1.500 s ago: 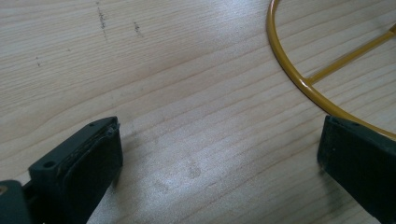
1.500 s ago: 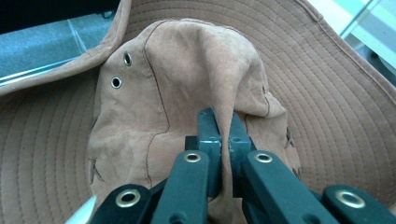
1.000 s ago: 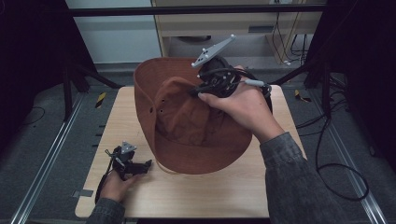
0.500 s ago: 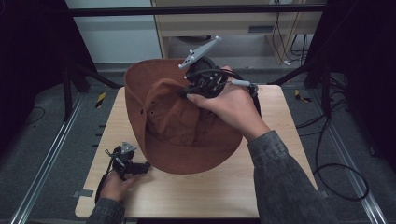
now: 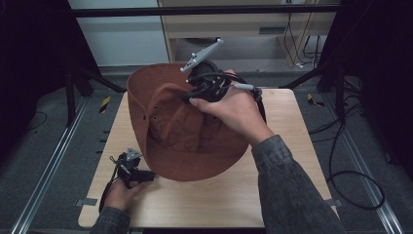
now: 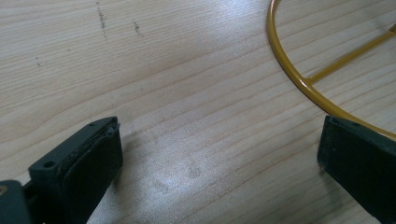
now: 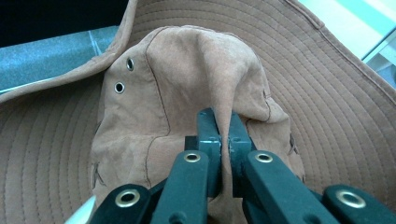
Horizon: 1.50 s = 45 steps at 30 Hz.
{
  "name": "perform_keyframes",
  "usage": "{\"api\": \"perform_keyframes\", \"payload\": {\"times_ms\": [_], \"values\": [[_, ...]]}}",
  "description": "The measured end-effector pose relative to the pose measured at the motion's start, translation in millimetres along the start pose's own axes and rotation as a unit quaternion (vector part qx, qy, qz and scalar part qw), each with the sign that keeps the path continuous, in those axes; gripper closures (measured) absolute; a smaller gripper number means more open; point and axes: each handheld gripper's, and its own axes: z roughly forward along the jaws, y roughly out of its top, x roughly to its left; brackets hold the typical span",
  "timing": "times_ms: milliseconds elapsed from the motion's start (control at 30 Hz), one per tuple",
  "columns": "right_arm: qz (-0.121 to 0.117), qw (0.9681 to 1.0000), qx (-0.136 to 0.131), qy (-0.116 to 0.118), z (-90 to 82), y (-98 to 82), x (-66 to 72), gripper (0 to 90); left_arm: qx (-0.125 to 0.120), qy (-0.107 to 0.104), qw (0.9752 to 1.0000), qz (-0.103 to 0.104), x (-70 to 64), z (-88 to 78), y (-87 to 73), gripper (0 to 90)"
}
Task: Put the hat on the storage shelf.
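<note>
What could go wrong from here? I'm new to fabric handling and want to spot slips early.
The right gripper pinches just a thin fold of the brown hat's crown, so the cloth might slide out as it is lifted. The wide brim hangs near the left gripper, which rests open on the table, and could snag it. A yellow wire ring lies beside that gripper's jaw.
</note>
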Motion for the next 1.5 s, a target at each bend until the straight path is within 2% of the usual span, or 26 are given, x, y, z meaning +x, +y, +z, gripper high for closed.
{"api": "perform_keyframes", "payload": {"times_ms": [800,1500], "values": [[-0.003,0.9998,0.013,0.015,33.9,1.6,8.1,88.3,0.0,0.0,1.0,-0.001,-0.1,-0.1,0.0,0.0],[0.004,0.9997,0.017,0.019,48.3,-1.2,7.4,87.8,0.001,0.0,1.0,0.001,0.0,-0.3,0.0,0.0]]}}
